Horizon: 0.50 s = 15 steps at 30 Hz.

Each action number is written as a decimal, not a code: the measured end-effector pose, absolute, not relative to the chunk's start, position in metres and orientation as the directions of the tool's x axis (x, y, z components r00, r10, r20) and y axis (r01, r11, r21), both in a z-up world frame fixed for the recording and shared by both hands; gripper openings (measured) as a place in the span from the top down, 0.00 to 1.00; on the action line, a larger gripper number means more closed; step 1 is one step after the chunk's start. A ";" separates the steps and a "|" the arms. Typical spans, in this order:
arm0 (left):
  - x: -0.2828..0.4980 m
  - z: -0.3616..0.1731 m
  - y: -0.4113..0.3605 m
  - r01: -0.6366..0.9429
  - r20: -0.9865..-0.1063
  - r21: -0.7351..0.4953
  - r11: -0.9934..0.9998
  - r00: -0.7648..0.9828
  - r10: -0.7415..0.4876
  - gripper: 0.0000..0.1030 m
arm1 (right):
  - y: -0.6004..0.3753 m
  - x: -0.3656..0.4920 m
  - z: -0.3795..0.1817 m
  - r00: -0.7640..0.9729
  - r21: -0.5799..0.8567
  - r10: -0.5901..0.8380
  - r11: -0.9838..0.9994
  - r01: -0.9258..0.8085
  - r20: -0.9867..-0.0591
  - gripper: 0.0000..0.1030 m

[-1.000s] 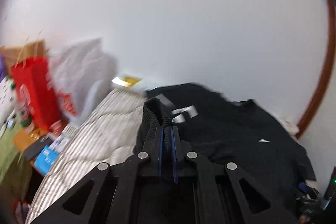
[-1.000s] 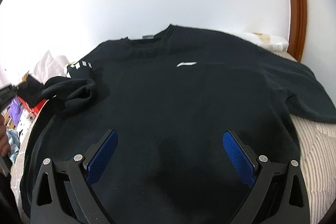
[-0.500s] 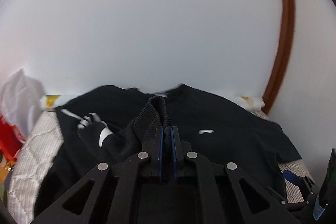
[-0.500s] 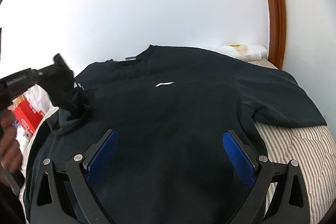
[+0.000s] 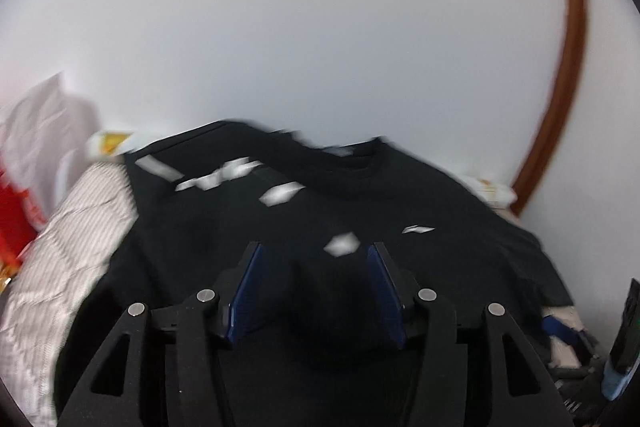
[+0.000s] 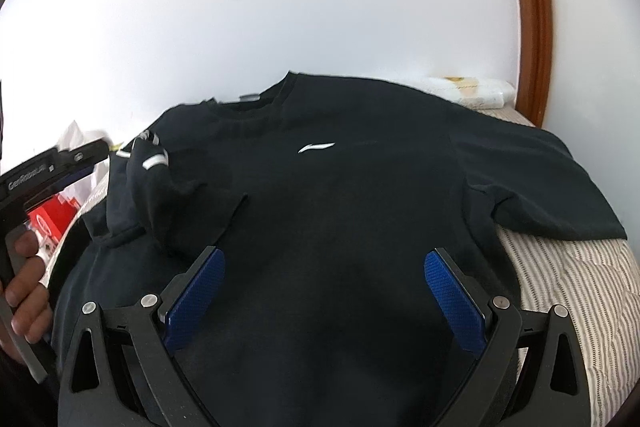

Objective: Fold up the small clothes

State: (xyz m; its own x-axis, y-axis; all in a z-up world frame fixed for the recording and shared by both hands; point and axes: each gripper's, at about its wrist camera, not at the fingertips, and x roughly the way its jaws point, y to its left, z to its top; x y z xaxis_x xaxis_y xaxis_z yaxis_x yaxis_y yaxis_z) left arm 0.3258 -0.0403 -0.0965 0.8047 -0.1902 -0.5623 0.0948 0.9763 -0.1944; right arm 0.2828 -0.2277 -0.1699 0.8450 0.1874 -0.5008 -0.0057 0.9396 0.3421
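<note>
Lying limp on the bed (image 6: 568,291), the soft black sweatshirt (image 6: 340,211) wants pinching at its right sleeve (image 6: 532,183), with the left gripper (image 5: 316,279), jaws just opened, and the right gripper (image 6: 324,291) both empty.

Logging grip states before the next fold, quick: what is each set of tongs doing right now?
Left tongs: open, jaws just opened, sleeve released onto the black shirt.
Right tongs: open, holding nothing.

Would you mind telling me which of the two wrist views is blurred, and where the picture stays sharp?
Left wrist view: motion blur smears the black shirt, its white marks and the bags at left; the left gripper stays fairly crisp. Right wrist view: sharp throughout, shirt logo and striped bedding clear, with fisheye bending of the wooden frame.
</note>
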 end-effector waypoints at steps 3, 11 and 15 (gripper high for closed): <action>0.323 -0.107 -0.001 0.022 -0.588 -0.200 0.980 0.797 -0.138 0.43 | -0.216 0.284 -0.169 0.842 0.319 0.198 0.947 -0.033 -0.501 0.05; 0.325 -0.155 0.067 -0.088 -0.720 -0.101 0.991 0.694 -0.012 0.37 | -0.180 0.302 -0.148 0.786 0.309 0.274 0.944 -0.111 -0.554 0.08; 0.328 -0.161 0.078 -0.102 -0.730 -0.085 0.991 0.684 0.008 0.37 | -0.151 0.336 -0.140 0.745 0.257 0.273 0.956 -0.141 -0.609 0.08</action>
State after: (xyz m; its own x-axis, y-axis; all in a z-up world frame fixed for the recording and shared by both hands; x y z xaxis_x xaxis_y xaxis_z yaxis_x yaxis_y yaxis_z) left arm 0.3283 0.0783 -0.1606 0.6837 0.0075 -0.7297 -0.1019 0.9911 -0.0852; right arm 0.3363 -0.1507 -0.1399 0.7450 0.2730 -0.6086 -0.1409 0.9562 0.2565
